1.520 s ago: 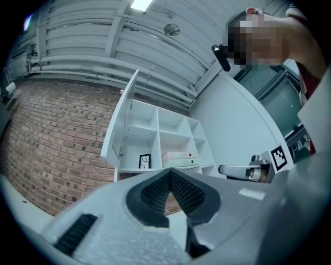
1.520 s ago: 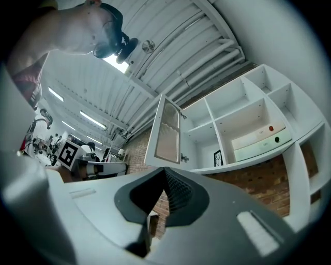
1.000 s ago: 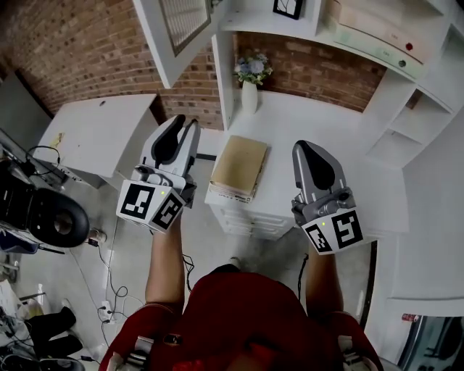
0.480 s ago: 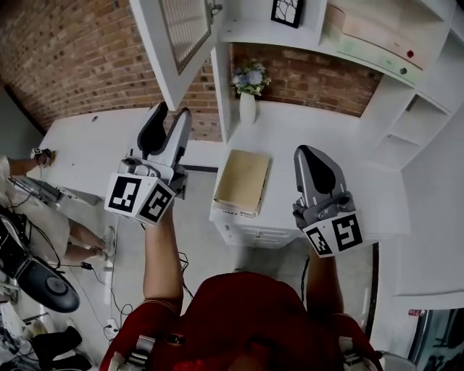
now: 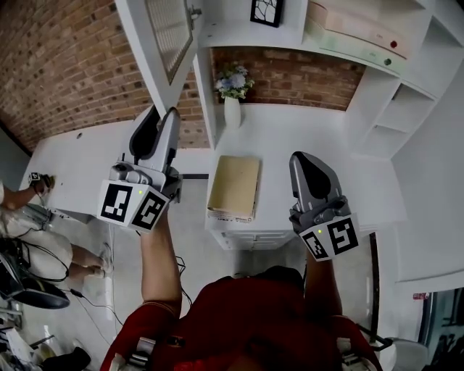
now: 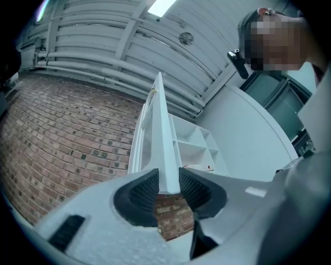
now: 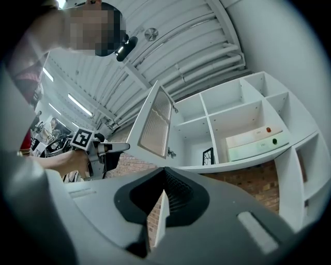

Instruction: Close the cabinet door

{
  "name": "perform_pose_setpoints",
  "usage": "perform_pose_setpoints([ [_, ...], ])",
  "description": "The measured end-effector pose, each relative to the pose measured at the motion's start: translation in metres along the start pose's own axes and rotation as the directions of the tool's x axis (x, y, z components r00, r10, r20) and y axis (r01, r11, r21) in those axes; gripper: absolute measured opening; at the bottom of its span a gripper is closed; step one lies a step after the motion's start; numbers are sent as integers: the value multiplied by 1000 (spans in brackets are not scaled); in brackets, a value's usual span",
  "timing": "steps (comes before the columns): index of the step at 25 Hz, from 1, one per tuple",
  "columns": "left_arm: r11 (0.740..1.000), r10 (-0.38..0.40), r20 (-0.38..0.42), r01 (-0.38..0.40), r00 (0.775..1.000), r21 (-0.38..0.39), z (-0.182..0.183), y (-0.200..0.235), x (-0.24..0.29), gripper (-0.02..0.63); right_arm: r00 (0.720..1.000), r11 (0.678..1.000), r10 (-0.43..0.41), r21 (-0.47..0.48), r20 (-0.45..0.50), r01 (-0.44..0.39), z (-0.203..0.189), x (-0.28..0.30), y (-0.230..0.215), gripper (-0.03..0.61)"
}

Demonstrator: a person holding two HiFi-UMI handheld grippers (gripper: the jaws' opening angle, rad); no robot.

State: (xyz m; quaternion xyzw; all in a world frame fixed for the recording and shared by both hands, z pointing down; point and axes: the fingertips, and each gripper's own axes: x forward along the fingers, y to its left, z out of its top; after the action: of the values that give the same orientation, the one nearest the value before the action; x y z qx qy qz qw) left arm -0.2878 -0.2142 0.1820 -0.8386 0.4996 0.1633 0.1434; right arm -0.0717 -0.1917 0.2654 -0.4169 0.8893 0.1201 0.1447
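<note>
The white cabinet door (image 5: pixel 156 43) with a ribbed glass pane stands swung open at the upper left of the head view. In the left gripper view its edge (image 6: pixel 161 140) runs down between the jaws. My left gripper (image 5: pixel 161 116) reaches up to the door's lower corner. Its jaws are closing and the ribbed pads (image 6: pixel 145 189) sit against both faces of the door edge. My right gripper (image 5: pixel 303 161) hangs over the white desk (image 5: pixel 312 138), shut and holding nothing. In the right gripper view the open door (image 7: pixel 155 124) shows beside the cabinet shelves (image 7: pixel 227 119).
A vase of flowers (image 5: pixel 230 109) and a flat brown box (image 5: pixel 234 187) are on the desk. A framed picture (image 5: pixel 264 11) and pale boxes (image 5: pixel 355 36) sit on the shelves. A brick wall (image 5: pixel 65 65) and a white table (image 5: pixel 72 156) lie left, where another person (image 5: pixel 22 210) stands.
My left gripper has risen and gone forward to the door's lower corner, with the door edge now between its jaws. The right gripper has hardly moved.
</note>
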Motion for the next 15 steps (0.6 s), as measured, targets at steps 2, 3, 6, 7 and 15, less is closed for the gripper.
perform_pose_setpoints([
  [2,1000,-19,1,19,1000,1,-2,-7,5,116,1000,1000,-4,2,4,4,-1,0,-5,14],
  [3,1000,-27,0,27,1000,4,-3,-11,8,122,1000,1000,-4,2,5,4,-1,0,-8,14],
  [6,999,-40,-1,40,999,6,-6,-24,18,139,1000,1000,2,4,-1,-2,-4,0,-17,14],
  [7,999,-40,-1,40,999,6,-7,-29,21,141,1000,1000,4,6,-4,-4,-5,0,-21,14],
  [15,998,-51,-7,51,999,40,-18,-64,54,169,1000,1000,4,14,-10,-4,-10,-1,-60,14],
])
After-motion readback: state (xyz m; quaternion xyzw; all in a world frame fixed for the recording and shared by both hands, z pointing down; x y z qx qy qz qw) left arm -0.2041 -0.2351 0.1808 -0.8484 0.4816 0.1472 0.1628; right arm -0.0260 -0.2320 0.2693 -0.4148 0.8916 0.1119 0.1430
